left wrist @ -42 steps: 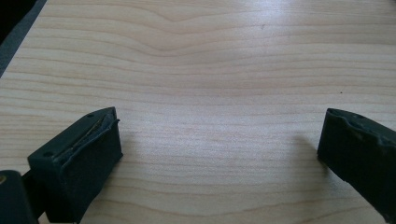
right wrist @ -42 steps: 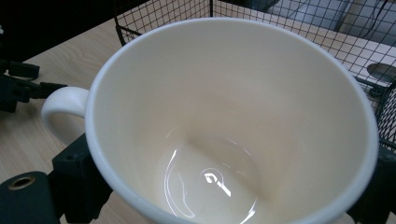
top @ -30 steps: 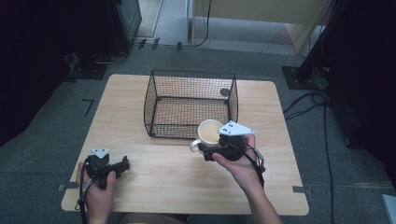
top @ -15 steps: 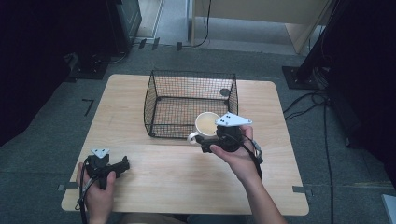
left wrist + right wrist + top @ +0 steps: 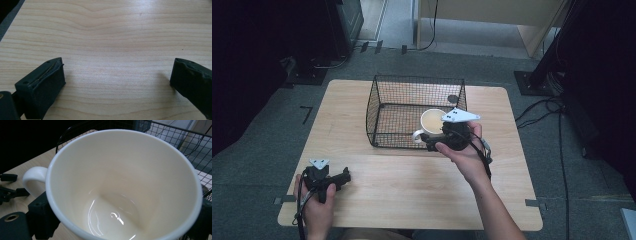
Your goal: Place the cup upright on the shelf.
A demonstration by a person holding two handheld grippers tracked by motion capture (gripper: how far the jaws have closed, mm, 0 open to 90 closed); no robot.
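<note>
High view is showing the right claw (image 5: 432,140) pinching the cream mug (image 5: 432,122) over the wire basket (image 5: 382,100), risking clipping its rim.

black gripper (image 5: 343,178), grey three-cornered plate (image 5: 318,163)

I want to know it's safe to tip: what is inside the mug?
Nothing shows inside the mug: glossy cream walls and a bare bottom with light reflections. The right gripper holds it at the wire basket.
</note>
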